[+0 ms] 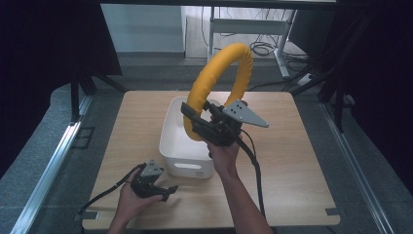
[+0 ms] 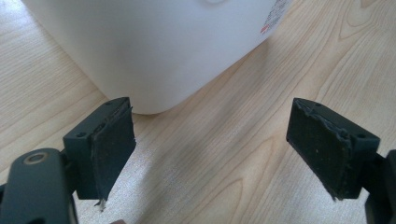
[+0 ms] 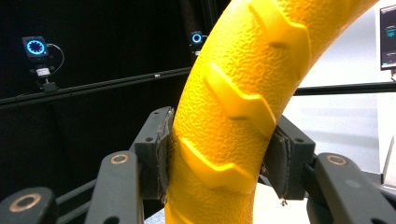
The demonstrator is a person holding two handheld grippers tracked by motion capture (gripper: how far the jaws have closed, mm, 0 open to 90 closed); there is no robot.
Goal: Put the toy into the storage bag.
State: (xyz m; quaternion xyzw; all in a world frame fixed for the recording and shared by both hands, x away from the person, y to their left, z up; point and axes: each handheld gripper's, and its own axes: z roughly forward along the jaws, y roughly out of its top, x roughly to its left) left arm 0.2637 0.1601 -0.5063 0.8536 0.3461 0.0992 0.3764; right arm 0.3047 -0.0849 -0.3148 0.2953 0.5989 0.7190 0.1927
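Observation:
A big yellow ring [image 1: 221, 66] with a ridged, pebbled skin stands upright in the air above the white bin [image 1: 170, 141]. My right gripper [image 1: 200, 117] is shut on the ring's lower part; in the right gripper view both pads squeeze the yellow ring [image 3: 233, 112] from either side, right gripper [image 3: 223, 161]. My left gripper [image 1: 165, 191] rests low on the table in front of the bin's near left corner, held in a hand. In the left gripper view, the left gripper [image 2: 219, 144] is open with bare wood between its pads, facing the white bin [image 2: 154, 46].
The wooden table [image 1: 287, 161] has free room to the right of the bin and along its front edge. A black cable [image 1: 255, 170] trails from the right gripper down the forearm. Dark frames and floor surround the table.

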